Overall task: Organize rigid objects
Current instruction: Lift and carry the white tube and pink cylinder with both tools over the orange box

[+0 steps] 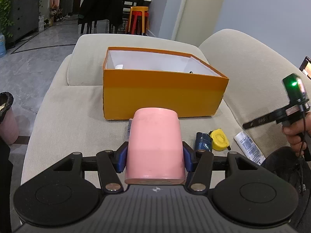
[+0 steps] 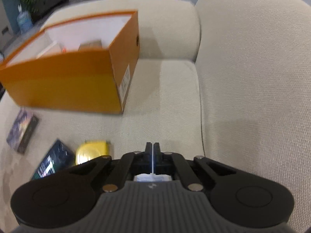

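Sofa seat (image 1: pixel 81 104) is where all of this sits: a beige cushion with an orange shoebox (image 1: pixel 163 95) parked toward its back edge, open top, white inside.

Left gripper (image 1: pixel 154 156) is clamped on a pink cup (image 1: pixel 154 145), blue pads pressing both of its sides, cup held above the cushion just in front of the box's near wall. In the left wrist view, to the cup's right on the seat, there's a dark blue pack (image 1: pixel 203 142) touching a yellow tape measure (image 1: pixel 219 138), then a white tube (image 1: pixel 248 147) lying near the seat's right edge by the backrest. The right gripper (image 1: pixel 258 121) shows at the far right of that view, in the person's hand (image 1: pixel 295 137), fingers pressed together, hanging over the tube with a green light on top.

The right wrist view is blurry but adds stuff. Its jaws are fully squeezed closed, with only a thin pale sliver in the seam and something white right behind them; can't tell if that's actually being held. It looks into the box from the side and shows several items inside, too smeared to name. It also catches a dark card box (image 2: pixel 22 131) flat on the seat's left part, which the cup mostly hides in the other view. Only the left view shows a pink bin (image 1: pixel 7 120) on the floor.
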Motion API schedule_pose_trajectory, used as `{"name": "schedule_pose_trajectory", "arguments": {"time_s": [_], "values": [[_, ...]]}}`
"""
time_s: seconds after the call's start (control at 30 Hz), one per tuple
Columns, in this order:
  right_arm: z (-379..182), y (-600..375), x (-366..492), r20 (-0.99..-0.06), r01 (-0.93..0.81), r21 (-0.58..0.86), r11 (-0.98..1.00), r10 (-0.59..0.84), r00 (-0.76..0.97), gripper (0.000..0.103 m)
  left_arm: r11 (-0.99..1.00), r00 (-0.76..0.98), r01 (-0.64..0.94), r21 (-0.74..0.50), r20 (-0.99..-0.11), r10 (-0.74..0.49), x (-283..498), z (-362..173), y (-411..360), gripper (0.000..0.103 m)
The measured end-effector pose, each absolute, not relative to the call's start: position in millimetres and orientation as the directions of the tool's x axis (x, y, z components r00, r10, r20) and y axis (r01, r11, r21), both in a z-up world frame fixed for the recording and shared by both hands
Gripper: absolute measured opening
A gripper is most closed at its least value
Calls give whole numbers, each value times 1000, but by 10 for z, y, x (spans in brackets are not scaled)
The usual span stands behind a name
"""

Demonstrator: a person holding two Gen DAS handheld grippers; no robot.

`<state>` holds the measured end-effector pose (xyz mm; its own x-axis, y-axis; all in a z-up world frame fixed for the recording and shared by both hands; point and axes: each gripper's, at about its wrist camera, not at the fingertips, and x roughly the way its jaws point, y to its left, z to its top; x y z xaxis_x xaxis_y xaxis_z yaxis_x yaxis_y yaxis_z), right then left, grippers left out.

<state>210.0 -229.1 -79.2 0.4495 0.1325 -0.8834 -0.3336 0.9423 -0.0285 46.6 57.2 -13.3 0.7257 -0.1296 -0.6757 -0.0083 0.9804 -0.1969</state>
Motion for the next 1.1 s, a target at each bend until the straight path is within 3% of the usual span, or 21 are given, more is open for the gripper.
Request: {"name": "schedule_pose_trajectory", "arguments": {"time_s": [0.03, 0.07, 0.13, 0.33, 0.57, 1.1], "values": [[-851, -2282, 2120, -901, -343, -30, 939, 123, 416, 12, 981, 725, -6, -196, -676, -131, 461, -136, 571, 62], [-889, -2284, 2135, -910, -343, -31, 939, 115, 398, 31, 981, 725, -5, -195, -677, -131, 457, -133, 571, 62], [-965, -2288, 2166, -922, -331, -45, 943, 88, 377, 50, 980, 724, -7, -199, -677, -132, 446, -135, 574, 62], [-1205, -2279, 2216, -968, -332, -31, 943, 54, 244, 49, 977, 714, -27, -213, -687, -131, 461, -175, 628, 62], [-1286, -2189, 2266, -974, -384, -57, 921, 33, 223, 44, 974, 714, -32, -223, -687, -134, 460, -185, 656, 62], [-281, -2117, 2252, -896, -397, -23, 918, 158, 416, 44, 988, 743, 43, -150, -656, -132, 814, 169, 655, 62]]}}
